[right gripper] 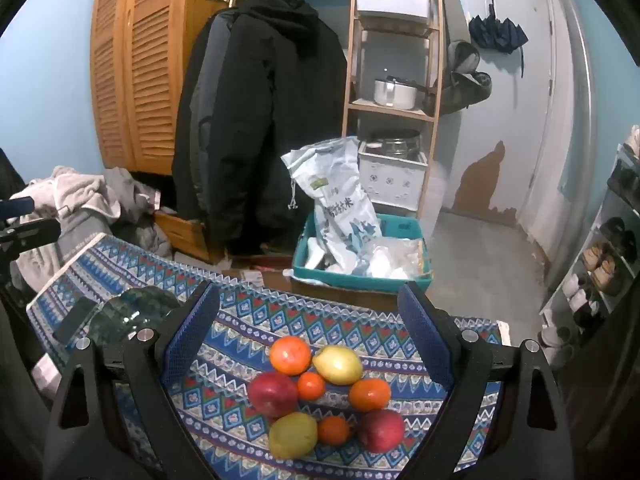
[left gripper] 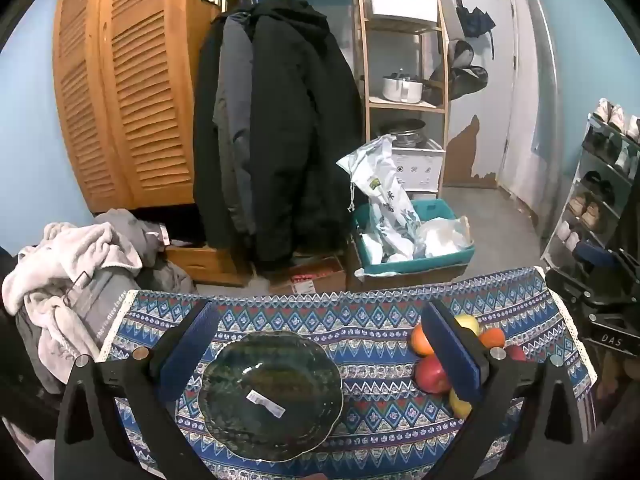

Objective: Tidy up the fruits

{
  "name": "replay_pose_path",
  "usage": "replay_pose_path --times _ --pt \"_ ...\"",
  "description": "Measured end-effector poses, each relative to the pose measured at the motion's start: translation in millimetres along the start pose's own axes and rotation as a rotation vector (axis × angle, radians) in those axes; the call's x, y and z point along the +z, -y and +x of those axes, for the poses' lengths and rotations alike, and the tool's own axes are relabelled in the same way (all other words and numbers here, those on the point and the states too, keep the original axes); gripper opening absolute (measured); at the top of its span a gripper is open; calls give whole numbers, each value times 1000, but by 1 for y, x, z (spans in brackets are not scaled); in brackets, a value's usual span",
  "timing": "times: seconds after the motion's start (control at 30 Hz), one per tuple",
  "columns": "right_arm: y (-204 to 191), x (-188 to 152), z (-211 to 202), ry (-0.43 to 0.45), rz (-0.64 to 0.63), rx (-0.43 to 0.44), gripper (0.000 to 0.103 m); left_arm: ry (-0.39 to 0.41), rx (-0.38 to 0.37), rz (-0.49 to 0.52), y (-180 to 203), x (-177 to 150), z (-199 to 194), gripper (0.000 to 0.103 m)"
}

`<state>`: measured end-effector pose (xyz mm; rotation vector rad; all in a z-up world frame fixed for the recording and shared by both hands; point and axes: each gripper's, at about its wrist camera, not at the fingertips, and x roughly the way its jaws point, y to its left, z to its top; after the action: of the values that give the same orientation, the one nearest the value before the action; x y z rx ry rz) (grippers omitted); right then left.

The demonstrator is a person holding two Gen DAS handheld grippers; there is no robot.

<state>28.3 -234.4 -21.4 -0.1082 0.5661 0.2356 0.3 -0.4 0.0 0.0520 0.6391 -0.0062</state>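
A dark green glass plate (left gripper: 270, 394) with a white sticker lies on the patterned tablecloth (left gripper: 360, 320), between the fingers of my open left gripper (left gripper: 320, 350), which hovers above it. Right of the plate sits a cluster of fruit, partly hidden by the left gripper's right finger: a red apple (left gripper: 431, 374) and an orange (left gripper: 421, 340) show. In the right wrist view my open right gripper (right gripper: 308, 334) hangs over the cluster: two red apples (right gripper: 273, 394), two lemons (right gripper: 338, 365) and several oranges (right gripper: 290, 355). Nothing is held. The plate's edge (right gripper: 132, 312) shows at the left.
The cloth-covered table ends at a lace-edged far side (left gripper: 360, 294). Beyond it stand a teal bin (right gripper: 360, 264) with bags, hanging dark coats (left gripper: 276, 128), a wooden shelf (left gripper: 404, 60), a heap of laundry (left gripper: 68, 276) at the left and a shoe rack (left gripper: 600, 200) at the right.
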Motion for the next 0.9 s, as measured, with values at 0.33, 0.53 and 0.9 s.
replay_pose_path --times 0.33,0.53,0.9 --pt "-2 -1 -1 -6 -4 0 89 -10 14 -11 -1 -4 3 102" --pt "-1 0 2 -8 -6 2 89 -2 3 -8 1 -4 2 102" --pt "-1 0 -1 6 -11 6 89 6 -2 0 0 -4 2 102"
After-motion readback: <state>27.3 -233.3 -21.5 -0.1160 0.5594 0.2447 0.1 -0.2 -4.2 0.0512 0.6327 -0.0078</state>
